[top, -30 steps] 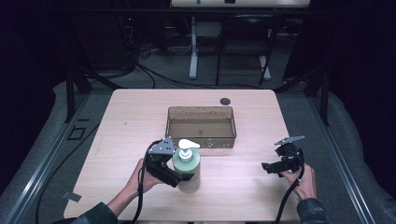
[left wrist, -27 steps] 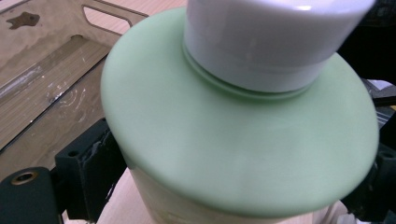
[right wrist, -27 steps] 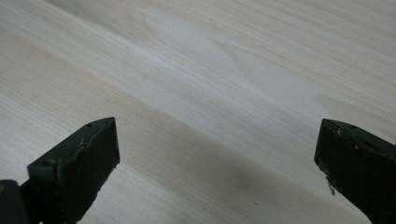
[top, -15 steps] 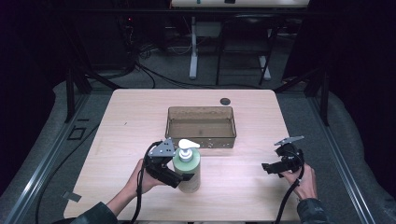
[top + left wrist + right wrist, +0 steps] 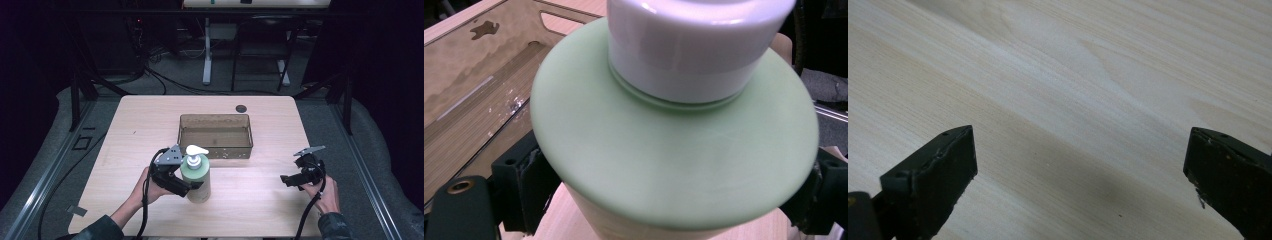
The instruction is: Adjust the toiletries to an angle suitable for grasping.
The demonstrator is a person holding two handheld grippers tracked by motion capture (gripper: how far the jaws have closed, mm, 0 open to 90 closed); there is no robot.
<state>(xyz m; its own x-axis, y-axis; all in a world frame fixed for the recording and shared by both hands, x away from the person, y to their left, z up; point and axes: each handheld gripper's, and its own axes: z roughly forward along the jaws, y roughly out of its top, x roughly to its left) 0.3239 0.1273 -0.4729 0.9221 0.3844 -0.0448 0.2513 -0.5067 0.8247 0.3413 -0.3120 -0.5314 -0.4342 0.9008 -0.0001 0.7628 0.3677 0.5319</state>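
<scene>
Both jaws of the left claw [image 5: 192, 186] press the green pump bottle [image 5: 196, 172] low centre-left on the worktop [image 5: 145, 125], so lifting should stay vertical toward the tray [image 5: 216, 136]; the right claw [image 5: 285, 181] gapes empty.

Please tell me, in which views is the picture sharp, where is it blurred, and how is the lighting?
High view: table evenly lit, surroundings dark, bottle and bin fairly sharp. Left gripper view: the bottle is very close and soft. Right gripper view: wood grain clear, a soft shadow between the jaws.
</scene>
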